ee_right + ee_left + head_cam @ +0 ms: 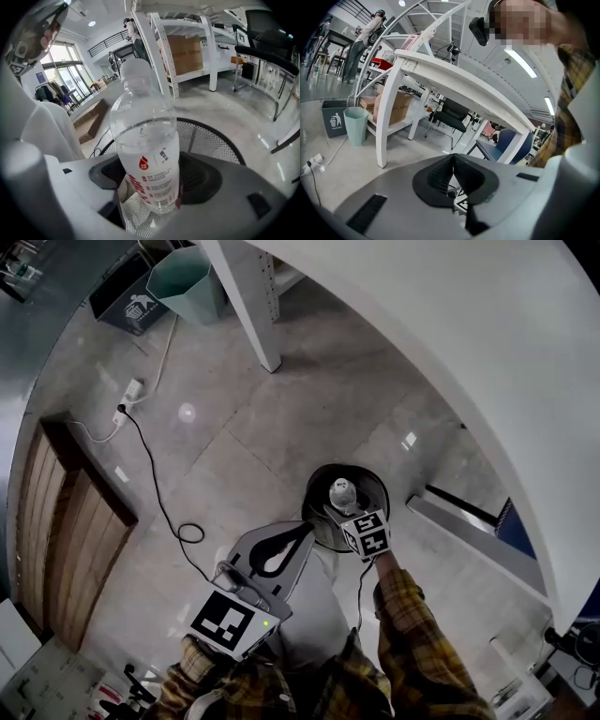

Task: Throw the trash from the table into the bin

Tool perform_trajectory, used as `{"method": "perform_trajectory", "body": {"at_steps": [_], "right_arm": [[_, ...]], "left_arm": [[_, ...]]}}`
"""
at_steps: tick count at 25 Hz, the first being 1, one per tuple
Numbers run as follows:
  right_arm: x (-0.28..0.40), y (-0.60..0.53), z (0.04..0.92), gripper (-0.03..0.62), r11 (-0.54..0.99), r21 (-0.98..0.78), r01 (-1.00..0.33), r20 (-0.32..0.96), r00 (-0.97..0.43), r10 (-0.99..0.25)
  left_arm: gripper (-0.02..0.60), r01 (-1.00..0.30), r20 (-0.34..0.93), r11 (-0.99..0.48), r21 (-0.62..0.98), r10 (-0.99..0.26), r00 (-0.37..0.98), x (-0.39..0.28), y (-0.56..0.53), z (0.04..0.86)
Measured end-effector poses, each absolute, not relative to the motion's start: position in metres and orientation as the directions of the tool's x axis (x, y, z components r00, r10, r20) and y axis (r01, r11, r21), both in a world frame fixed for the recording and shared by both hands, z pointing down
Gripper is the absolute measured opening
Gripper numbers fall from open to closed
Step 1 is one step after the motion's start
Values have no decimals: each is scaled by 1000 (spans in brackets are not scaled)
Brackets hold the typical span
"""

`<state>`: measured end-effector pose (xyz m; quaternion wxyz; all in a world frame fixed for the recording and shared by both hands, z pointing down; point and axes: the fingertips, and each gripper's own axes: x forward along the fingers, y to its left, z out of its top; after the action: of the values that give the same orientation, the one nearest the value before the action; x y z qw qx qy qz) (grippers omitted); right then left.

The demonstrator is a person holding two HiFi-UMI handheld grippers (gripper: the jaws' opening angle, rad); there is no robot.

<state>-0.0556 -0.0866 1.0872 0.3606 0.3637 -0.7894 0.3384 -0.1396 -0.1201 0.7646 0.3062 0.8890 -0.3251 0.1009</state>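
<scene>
White table (450, 352) fills the upper right of the head view, its leg standing on the grey tiled floor (234, 427). Beside the table, near the person's sleeve (412, 634), a round black mesh bin (373, 486) stands on the floor. Something pale shows through the mesh low inside it, but what it is cannot be told. Well apart, past the table leg, a teal bin (192, 282) stands just beside a dark bin (131, 301) with a white litter symbol.

The left gripper (453, 174) is held away from the mesh bin, its jaws pressed together with nothing between them. The right gripper (345, 510) reaches over the mesh bin's opening, and its jaws are spread just wide enough to clamp a clear plastic bottle (147, 150) by its lower body. The bottle sticks out past the jaws cap-first, directly above the bin's mouth; it has a white cap, a red-printed label and some clear liquid inside.
</scene>
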Motion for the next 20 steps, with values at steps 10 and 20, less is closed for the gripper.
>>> {"method": "perform_trajectory", "body": {"at_steps": [10, 20], "right_arm": [[-48, -68, 1121, 331, 394, -322, -861, 898, -410, -161], [-39, -48, 1024, 331, 359, -329, -873, 910, -395, -127]], "left_arm": [[11, -644, 369, -584, 493, -530, 763, -143, -127, 758], [11, -636, 382, -571, 519, -511, 770, -139, -113, 670]]}}
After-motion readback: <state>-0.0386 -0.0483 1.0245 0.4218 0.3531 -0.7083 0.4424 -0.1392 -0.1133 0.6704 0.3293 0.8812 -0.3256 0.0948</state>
